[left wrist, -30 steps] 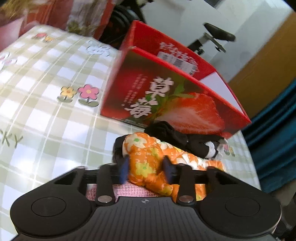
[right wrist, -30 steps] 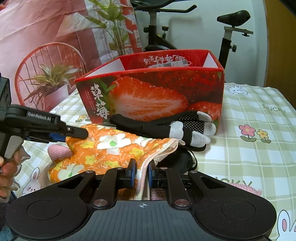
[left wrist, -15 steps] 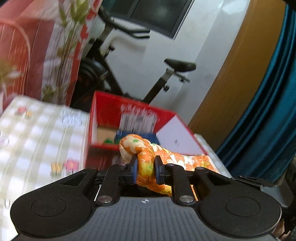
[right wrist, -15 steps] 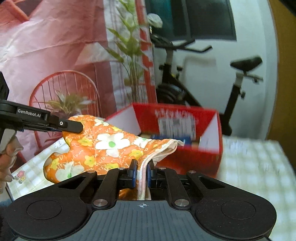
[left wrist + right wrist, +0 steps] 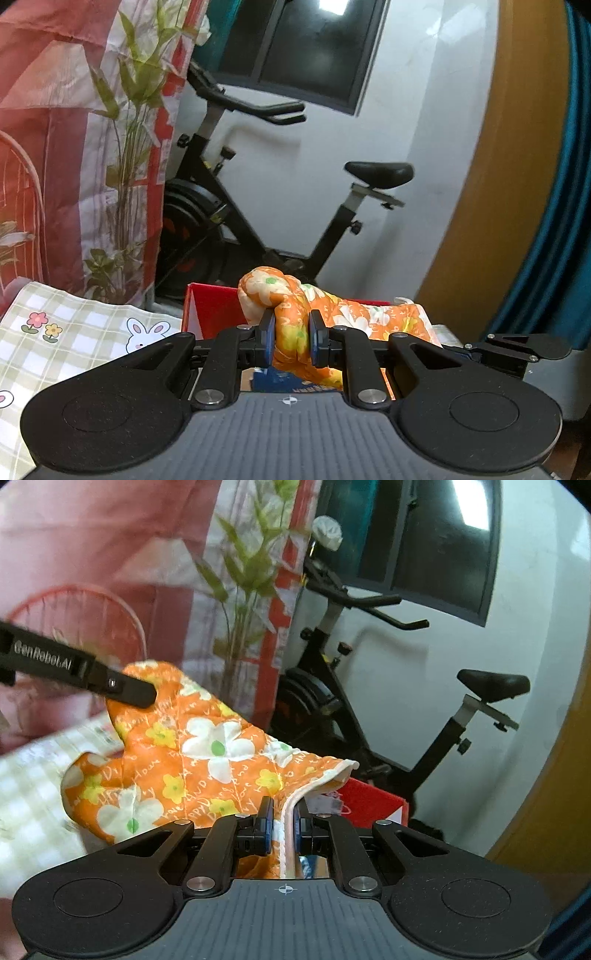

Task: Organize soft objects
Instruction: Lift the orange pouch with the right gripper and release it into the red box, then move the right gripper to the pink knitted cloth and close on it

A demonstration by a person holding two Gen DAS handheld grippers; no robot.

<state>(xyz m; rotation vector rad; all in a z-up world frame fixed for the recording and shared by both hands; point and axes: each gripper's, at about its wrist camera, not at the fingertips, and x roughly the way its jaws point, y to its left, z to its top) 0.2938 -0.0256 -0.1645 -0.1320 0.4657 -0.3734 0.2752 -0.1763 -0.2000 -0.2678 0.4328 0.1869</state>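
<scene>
Both grippers hold one orange flowered oven mitt in the air. My left gripper is shut on its rounded tip. My right gripper is shut on the mitt's white-trimmed cuff edge; the mitt spreads out to the left there, with the left gripper's finger on its far end. The red strawberry box lies below and behind the mitt, mostly hidden; its far corner shows in the right wrist view.
An exercise bike stands behind the box against the white wall. The checked tablecloth shows at the lower left. A pink floral hanging is on the left, a blue curtain on the right.
Both grippers have lifted the mitt off the table, up and over the red box. The black glove and other items on the table have dropped out of view.
</scene>
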